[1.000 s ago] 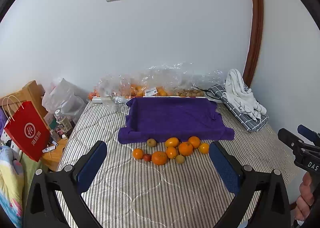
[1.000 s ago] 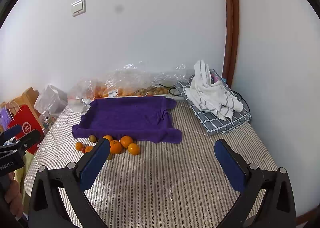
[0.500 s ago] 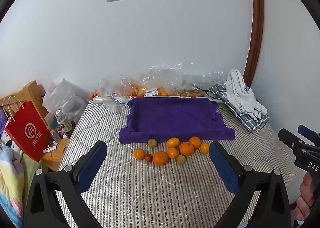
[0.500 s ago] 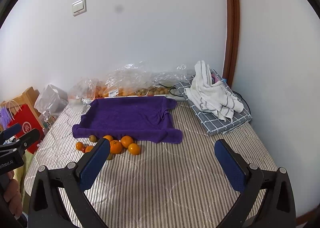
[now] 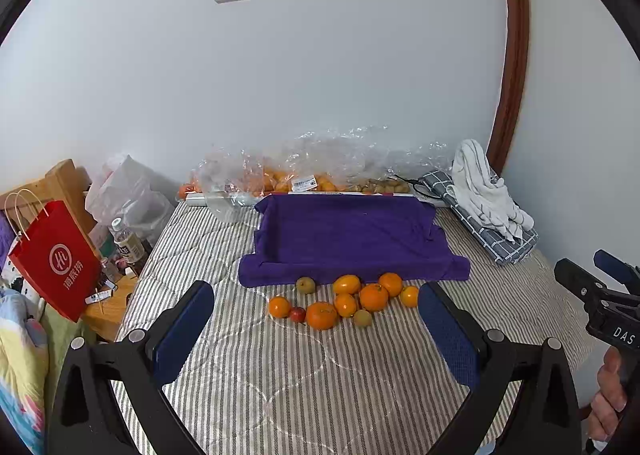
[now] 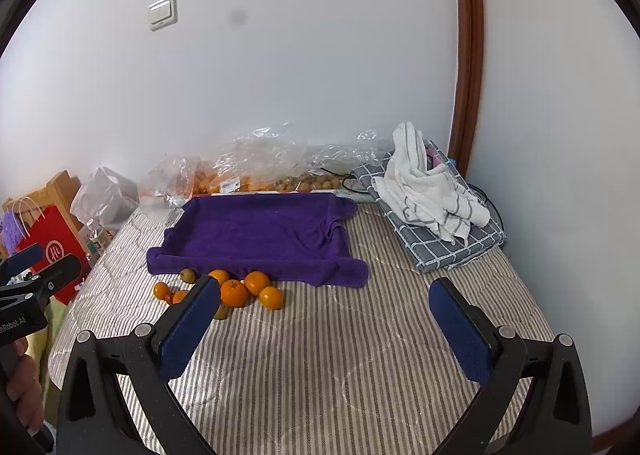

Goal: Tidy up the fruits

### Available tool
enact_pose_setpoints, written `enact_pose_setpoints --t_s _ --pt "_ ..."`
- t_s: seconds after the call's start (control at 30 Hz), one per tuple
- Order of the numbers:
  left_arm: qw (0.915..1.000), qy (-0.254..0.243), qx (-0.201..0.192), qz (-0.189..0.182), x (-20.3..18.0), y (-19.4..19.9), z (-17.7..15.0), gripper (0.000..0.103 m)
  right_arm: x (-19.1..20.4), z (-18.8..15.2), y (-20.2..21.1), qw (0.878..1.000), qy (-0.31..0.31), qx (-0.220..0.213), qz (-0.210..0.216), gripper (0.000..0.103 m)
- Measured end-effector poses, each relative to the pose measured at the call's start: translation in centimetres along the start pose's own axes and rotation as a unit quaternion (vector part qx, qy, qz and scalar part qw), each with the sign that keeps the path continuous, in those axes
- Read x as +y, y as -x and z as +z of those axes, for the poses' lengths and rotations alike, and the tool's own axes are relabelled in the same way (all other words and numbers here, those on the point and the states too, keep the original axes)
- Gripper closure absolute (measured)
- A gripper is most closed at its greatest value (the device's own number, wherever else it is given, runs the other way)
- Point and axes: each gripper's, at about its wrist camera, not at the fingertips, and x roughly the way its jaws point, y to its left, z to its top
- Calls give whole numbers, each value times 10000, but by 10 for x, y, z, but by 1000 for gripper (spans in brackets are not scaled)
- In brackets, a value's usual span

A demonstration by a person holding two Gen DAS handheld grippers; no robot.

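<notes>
A purple towel point(image 5: 352, 239) lies spread on the striped bed point(image 5: 320, 383), draped over what looks like a shallow tray, and serves as the landmark here. Along its near edge sits a loose cluster of fruits point(image 5: 344, 301) on the bed cover: several oranges, among them a large orange point(image 5: 322, 315) at the front and another orange point(image 5: 374, 297) close to the towel's hem. A small red fruit point(image 5: 297, 314) touches the large orange's left side. Two greenish-brown fruits lie in the group, one point(image 5: 305, 284) right against the towel's edge and one point(image 5: 363, 318) farther from it. None of the fruit rests on the towel.

Behind the towel, against the wall, clear plastic bags point(image 5: 304, 171) hold more orange and brown fruit. To the towel's right, a white striped cloth point(image 5: 484, 187) is heaped on a folded grey checked cloth point(image 5: 500, 243). To the towel's left, off the bed, stands a red paper bag point(image 5: 56, 259) with a bottle point(image 5: 127, 242) beside it.

The left tongs point(image 5: 316, 319) hover above the bed in front of the towel, released wide and grasping nothing, with the fruit cluster seen between the blue pads. The right tongs point(image 6: 324, 315) are likewise spread apart and empty, held in front of the towel's right half, their left pad overlapping the fruit in view.
</notes>
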Motion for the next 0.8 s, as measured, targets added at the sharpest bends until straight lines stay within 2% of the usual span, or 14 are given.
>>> enact_pose_setpoints --t_s 0.8 --pt "10000 26 -20 -12 4 1 -2 0 0 2 2 10000 8 -26 22 1"
